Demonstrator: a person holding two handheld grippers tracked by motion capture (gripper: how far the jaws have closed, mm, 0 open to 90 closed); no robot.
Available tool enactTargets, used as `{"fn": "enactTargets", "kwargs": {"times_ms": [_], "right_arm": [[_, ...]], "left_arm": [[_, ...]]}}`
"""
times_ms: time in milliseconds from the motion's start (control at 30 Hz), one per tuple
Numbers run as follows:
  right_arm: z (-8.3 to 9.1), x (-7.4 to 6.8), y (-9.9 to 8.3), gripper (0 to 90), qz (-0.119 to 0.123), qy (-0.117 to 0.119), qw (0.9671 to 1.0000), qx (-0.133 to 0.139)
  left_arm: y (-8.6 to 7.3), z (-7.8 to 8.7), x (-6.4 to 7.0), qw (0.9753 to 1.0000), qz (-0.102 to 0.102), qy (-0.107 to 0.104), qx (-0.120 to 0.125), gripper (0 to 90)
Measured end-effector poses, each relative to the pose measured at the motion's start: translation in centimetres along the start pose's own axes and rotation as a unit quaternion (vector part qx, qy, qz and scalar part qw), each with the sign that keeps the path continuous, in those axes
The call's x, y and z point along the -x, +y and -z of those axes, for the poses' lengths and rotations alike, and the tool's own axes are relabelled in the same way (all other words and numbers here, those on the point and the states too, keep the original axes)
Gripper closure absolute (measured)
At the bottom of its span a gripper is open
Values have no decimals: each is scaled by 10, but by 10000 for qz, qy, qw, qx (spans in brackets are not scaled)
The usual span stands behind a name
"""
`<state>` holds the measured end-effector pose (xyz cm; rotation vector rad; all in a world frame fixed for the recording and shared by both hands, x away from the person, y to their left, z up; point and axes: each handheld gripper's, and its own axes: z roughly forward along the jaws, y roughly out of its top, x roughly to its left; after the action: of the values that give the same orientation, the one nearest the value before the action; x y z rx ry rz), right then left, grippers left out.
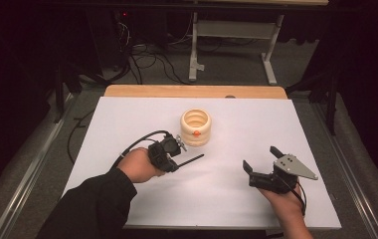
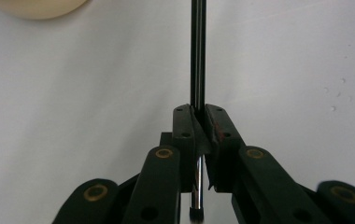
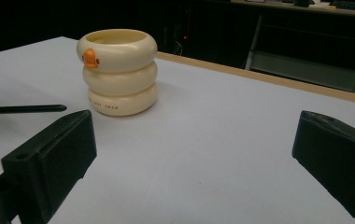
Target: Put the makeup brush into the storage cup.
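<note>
White sheet-covered surface [image 1: 217, 189], wooden edge at the upper middle of the high view, dark room with cables and a table frame behind. Item: thin black pen-like rod [image 1: 191, 159], pinched near its rear end by the left hand-held gripper [image 1: 174, 160], jaws pressed together on it; seen close in the left gripper view as a rod [image 2: 198, 51] running straight up the frame. Long axis lies nearly level over the surface, tip pointing to the right of the high view and slightly upward in frame, just below the cream ringed duck-beak holder [image 1: 196, 127]. Right hand-held gripper [image 1: 261, 162] at lower right, jaws spread wide, holding nothing. Handling, as judged: tilt the tip up and over the holder's open mouth, keep the pinch firm, lower vertically; the right one may steady the holder.
</note>
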<state>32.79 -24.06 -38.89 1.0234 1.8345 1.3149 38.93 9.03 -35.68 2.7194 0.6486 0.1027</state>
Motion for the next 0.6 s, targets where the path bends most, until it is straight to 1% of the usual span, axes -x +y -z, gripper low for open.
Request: {"fn": "enactTargets", "kwargs": {"times_ms": [100, 200, 267, 333, 367, 400, 467, 533, 600], "right_arm": [[1, 1, 1, 12, -25, -34, 10000, 3], [3, 5, 4, 12, -108, -118, 9999, 7], [3, 5, 5, 12, -123, -99, 9999, 36], [3, 6, 7, 12, -116, -128, 9998, 23], [3, 6, 10, 12, -167, -96, 9998, -4], [2, 8, 11, 12, -106, -120, 9999, -38], [1, 11, 14, 12, -124, -154, 9998, -77], [0, 15, 18, 12, -76, -209, 9997, -98], [-2, 18, 20, 12, -85, -209, 9997, -105]], "left_arm": [[2, 0, 2, 10000, -39, 2, 27, 829], [4, 1, 3, 10000, -46, -16, 56, 829], [5, 2, 4, 10000, -66, -4, 38, 829], [6, 3, 5, 10000, -74, 4, 27, 829], [7, 4, 4, 10000, -94, 1, 16, 829], [7, 5, 4, 9999, -102, 9, 16, 829], [10, 7, 5, 9999, -133, -21, 8, 829], [12, 8, 5, 9999, -151, -13, -25, 829], [15, 10, 6, 9998, -172, -11, -25, 829]]}}
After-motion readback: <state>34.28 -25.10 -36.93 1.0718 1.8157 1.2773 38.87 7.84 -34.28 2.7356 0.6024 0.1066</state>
